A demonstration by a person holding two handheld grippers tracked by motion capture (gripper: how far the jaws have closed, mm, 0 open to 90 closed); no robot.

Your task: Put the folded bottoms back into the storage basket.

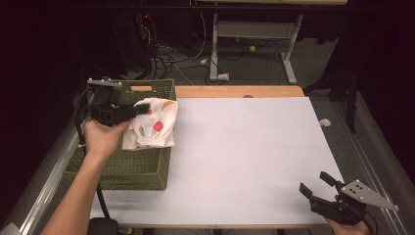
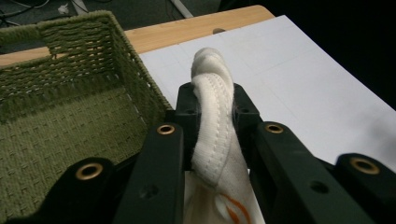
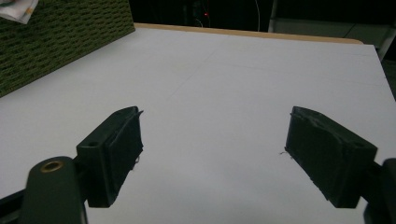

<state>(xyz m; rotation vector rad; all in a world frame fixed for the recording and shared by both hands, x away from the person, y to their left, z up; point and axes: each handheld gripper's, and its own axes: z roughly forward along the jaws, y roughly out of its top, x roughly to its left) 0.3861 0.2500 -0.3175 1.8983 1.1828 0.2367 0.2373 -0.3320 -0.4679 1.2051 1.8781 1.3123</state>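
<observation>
Meanwhile, left gripper (image 1: 142, 108) fingers pinching printed cloth (image 1: 154, 127) over green basket (image 1: 142, 171); right gripper (image 1: 320, 185) fingers spread

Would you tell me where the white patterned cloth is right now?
The white patterned cloth hangs pinched in the left gripper at the left of the high view, over the right rim of the green woven basket.

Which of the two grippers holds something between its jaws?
The left gripper, above the green basket, is shut on the white patterned cloth. The right gripper is open, holding nothing.
</observation>
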